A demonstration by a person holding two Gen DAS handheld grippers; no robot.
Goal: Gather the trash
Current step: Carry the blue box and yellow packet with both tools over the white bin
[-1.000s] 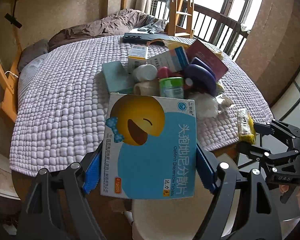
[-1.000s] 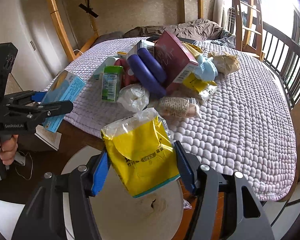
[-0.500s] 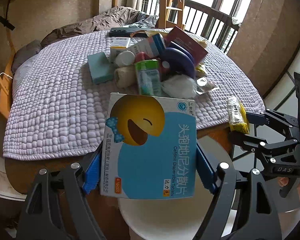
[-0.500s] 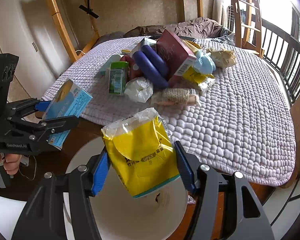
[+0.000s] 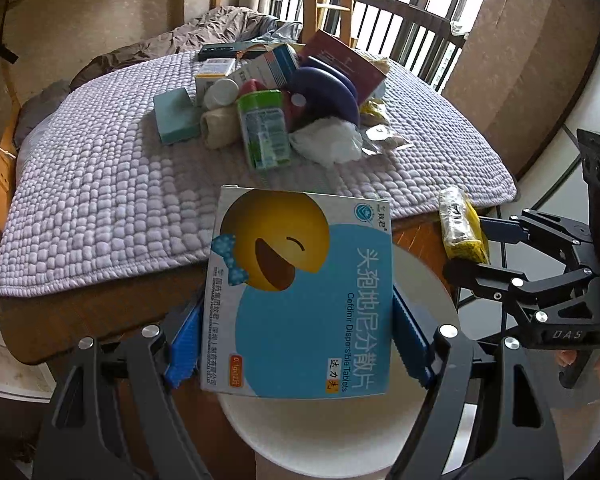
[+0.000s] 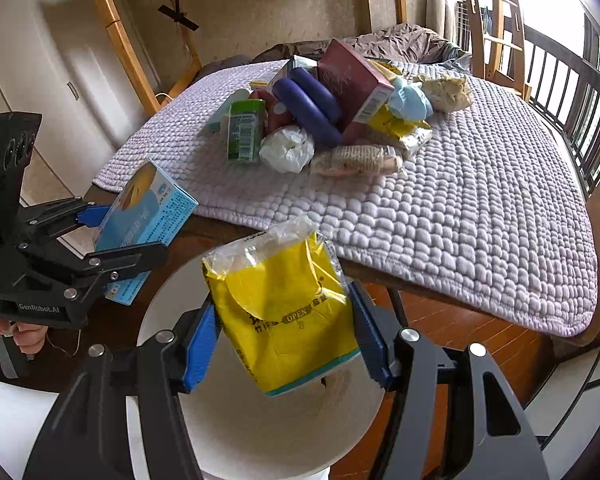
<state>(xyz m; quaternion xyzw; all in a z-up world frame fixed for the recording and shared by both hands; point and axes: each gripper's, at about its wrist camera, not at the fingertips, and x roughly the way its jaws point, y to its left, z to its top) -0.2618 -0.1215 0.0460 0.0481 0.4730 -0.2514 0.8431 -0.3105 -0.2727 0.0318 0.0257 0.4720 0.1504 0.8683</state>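
- Gripping a blue medicine box (image 5: 300, 300) between its blue pads, the left gripper (image 5: 295, 320) is filling the lower half of the left wrist view; its jaws are standing rather wide, because they are closing on the two long edges of the flat box.
- In that view the box is hanging over the white bin (image 5: 340, 420), whose round mouth is showing at 6 o'clock, under and behind the box.
- The right gripper (image 6: 283, 336) is pinching a yellow snack bag (image 6: 283, 312) by its two sides; the jaws are standing at a middle width, and the crumpled clear top of the bag is pointing up.
- In the right wrist view the bag is also hanging over the bin (image 6: 279, 432), which is lying at 6 o'clock.
- A hand (image 6: 23, 336) of the person is holding the handle of the left gripper at 9 o'clock in the right wrist view, and the blue box is sitting just beside the bin rim there.
- Behind the bin, a wooden table edge (image 5: 99, 300) is running across, and a lilac quilted cover (image 5: 99, 184) is lying on it.
- At 12 o'clock on the cover, a pile of trash is waiting: a green carton (image 5: 263, 132), a white crumpled bag (image 5: 328, 144), a purple curved object (image 5: 332, 88), a dark red box (image 5: 340, 60) and a teal box (image 5: 175, 116).
- Further back, a grey blanket (image 5: 203, 36) and a dark railing (image 5: 412, 32) are standing near the window.
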